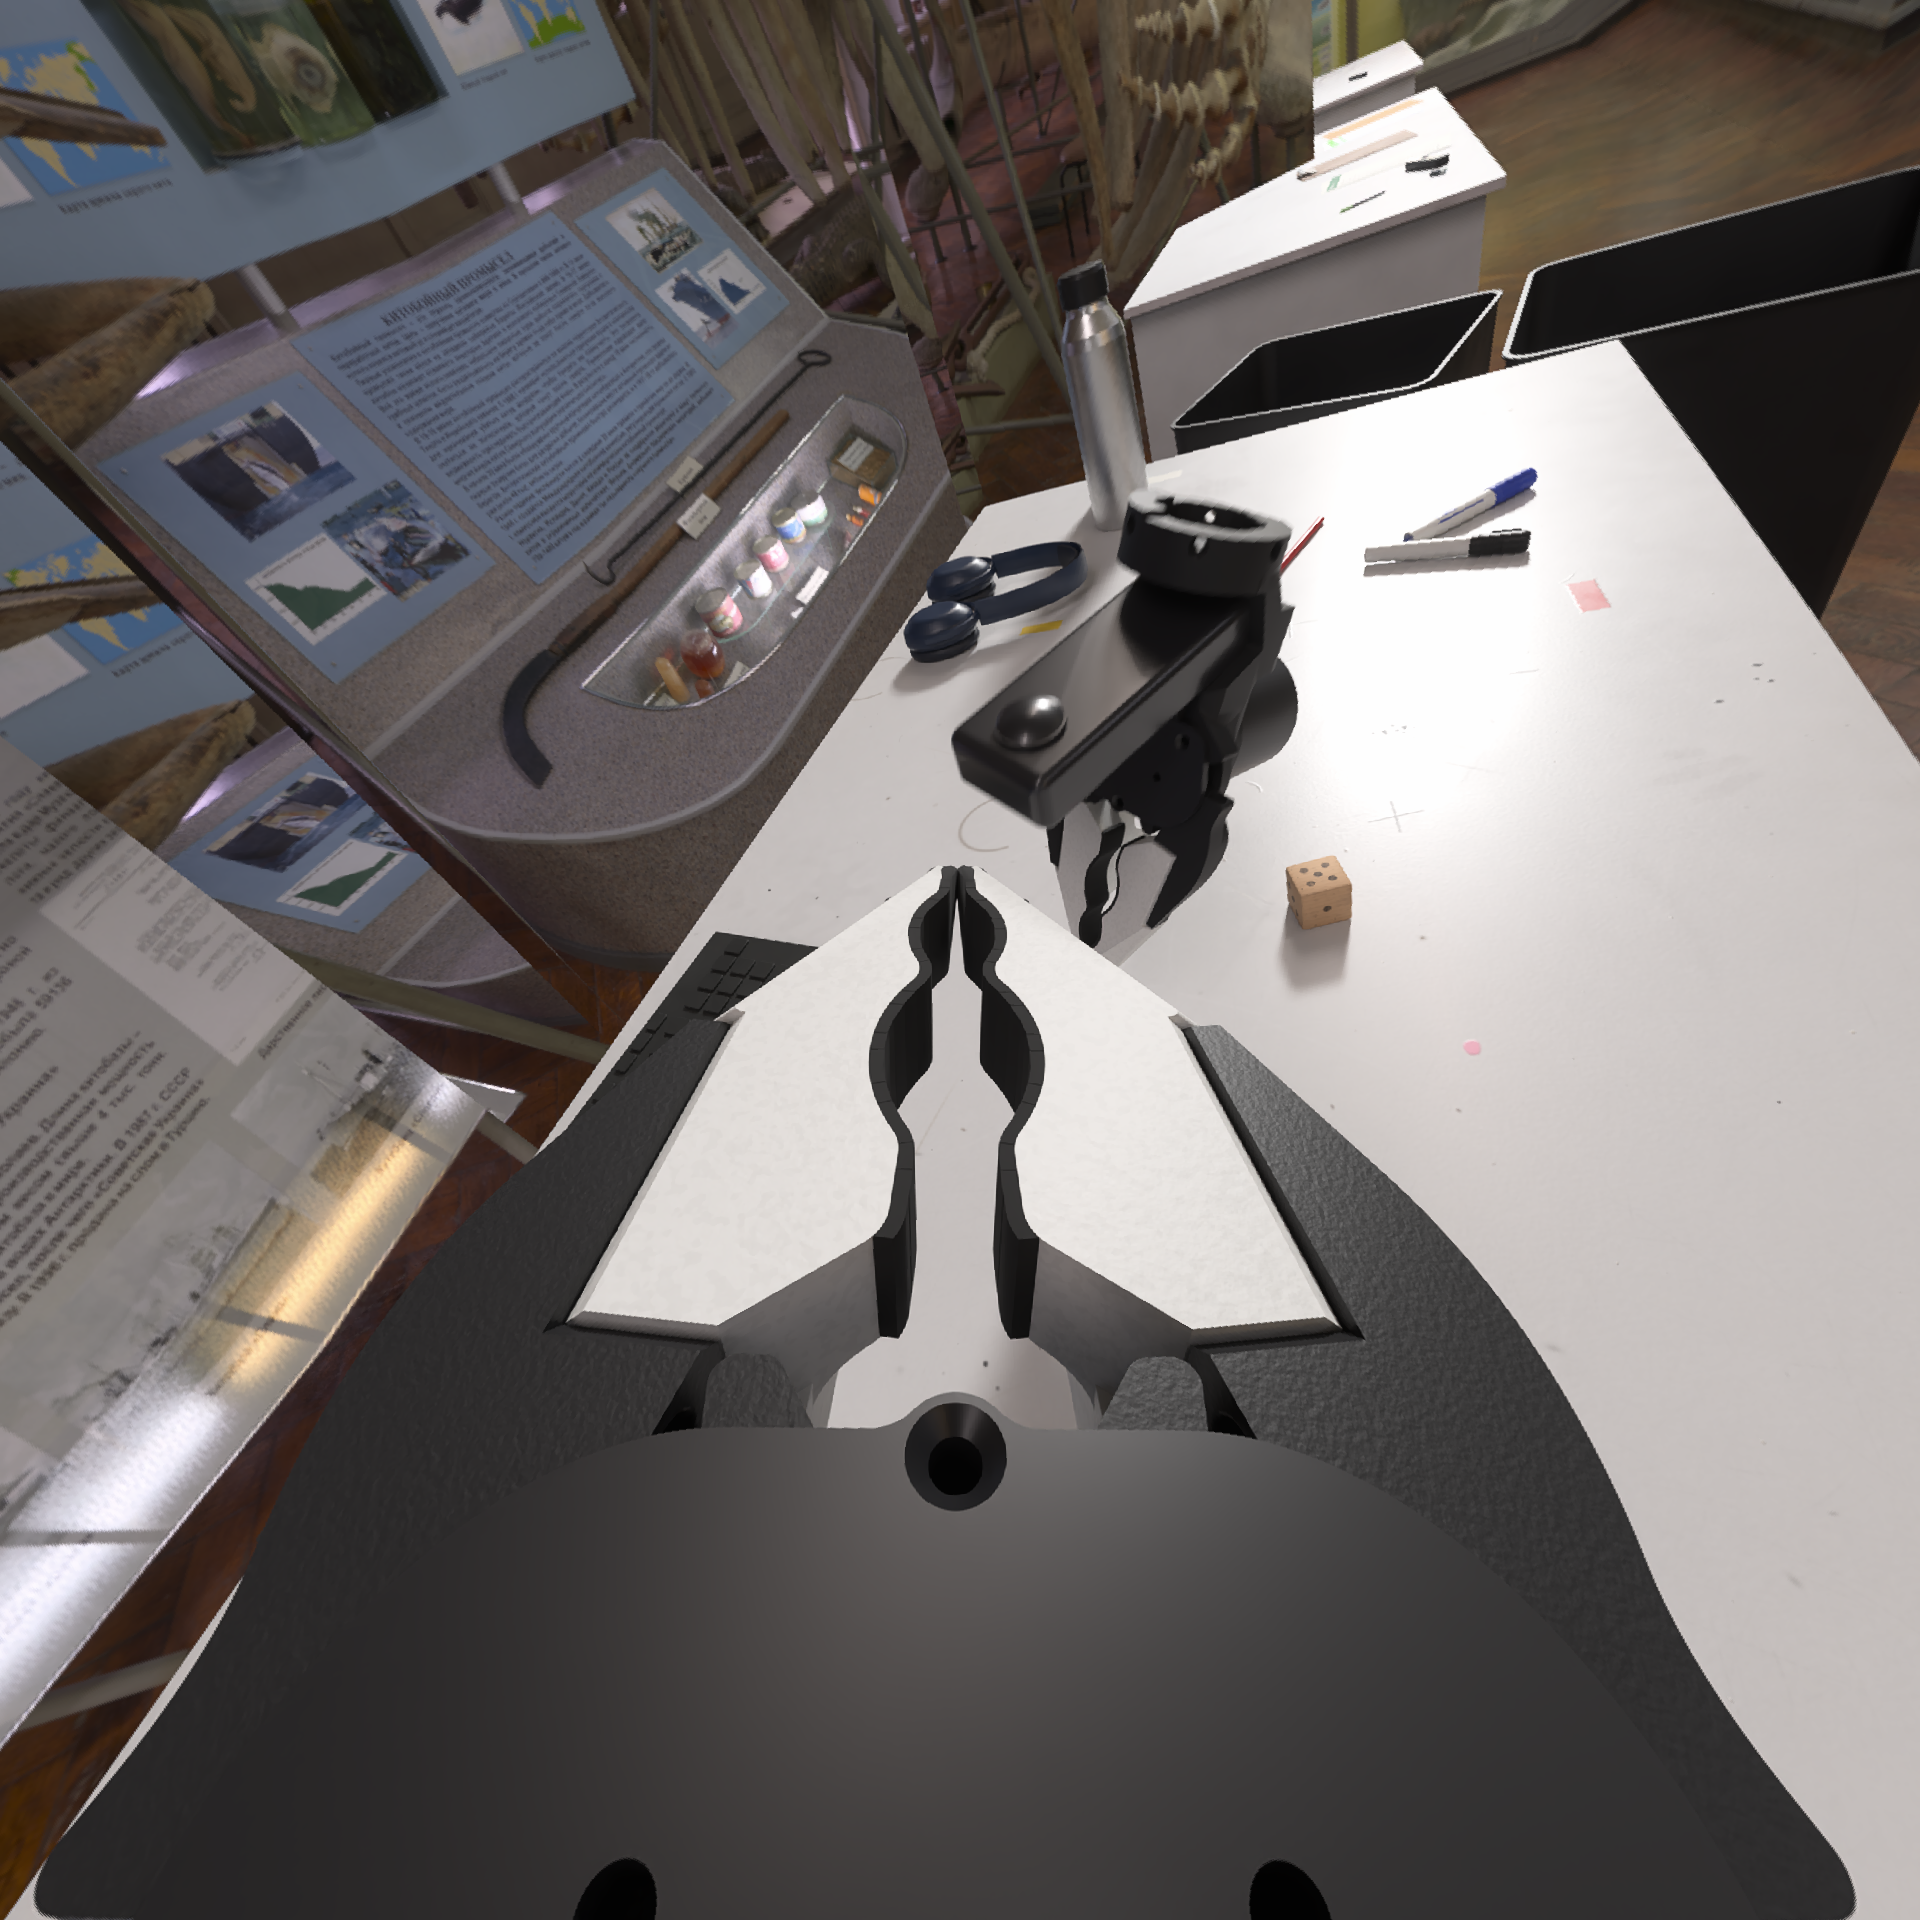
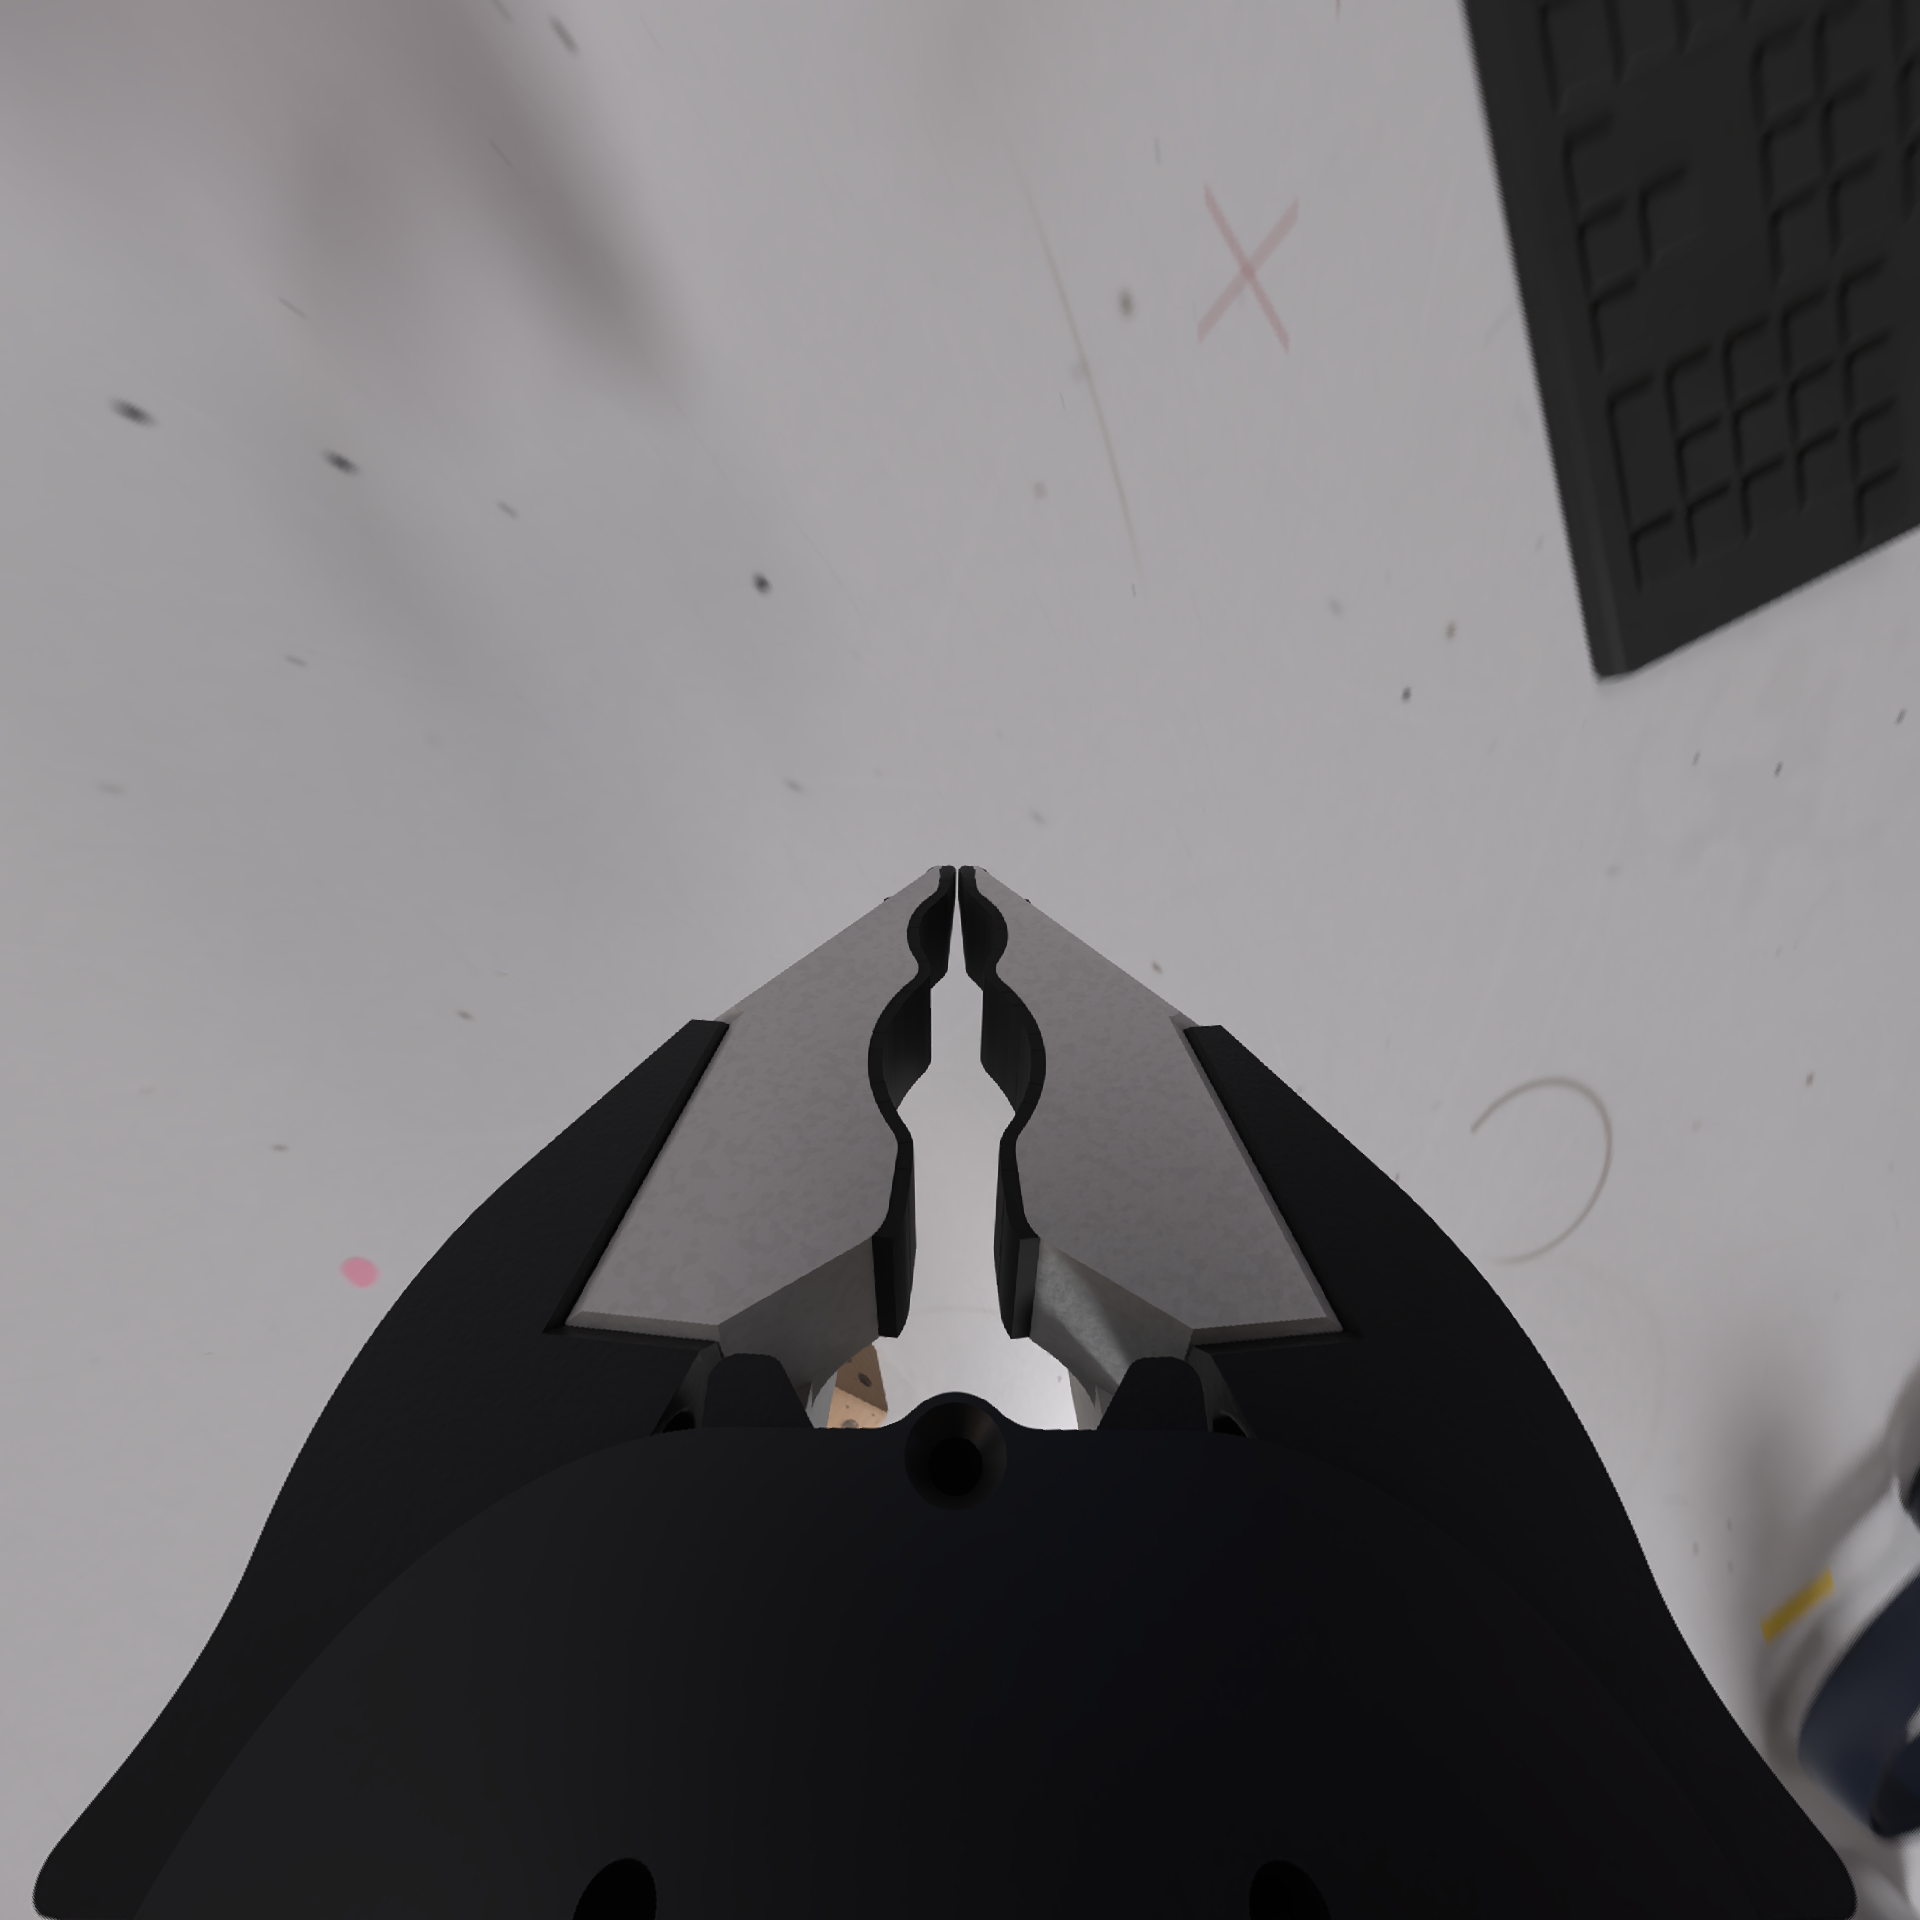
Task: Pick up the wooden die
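Note:
The wooden die [image 1: 1317, 891], light tan with dark pips, sits on the white table [image 1: 1558, 1143]. In the left wrist view my right gripper [image 1: 1127, 920] points down at the table just left of the die, not touching it. In the right wrist view my right gripper [image 2: 956, 873] has its tips together and holds nothing. A sliver of the die [image 2: 860, 1397] shows low behind the fingers. My left gripper [image 1: 956, 878] is shut and empty, nearer the table's left edge, well short of the die.
A black keyboard [image 1: 717, 982] lies at the left table edge and also shows in the right wrist view [image 2: 1714, 312]. Farther back are blue headphones [image 1: 987, 608], a silver bottle [image 1: 1101, 405], two markers [image 1: 1455, 530] and black bins [image 1: 1340, 384].

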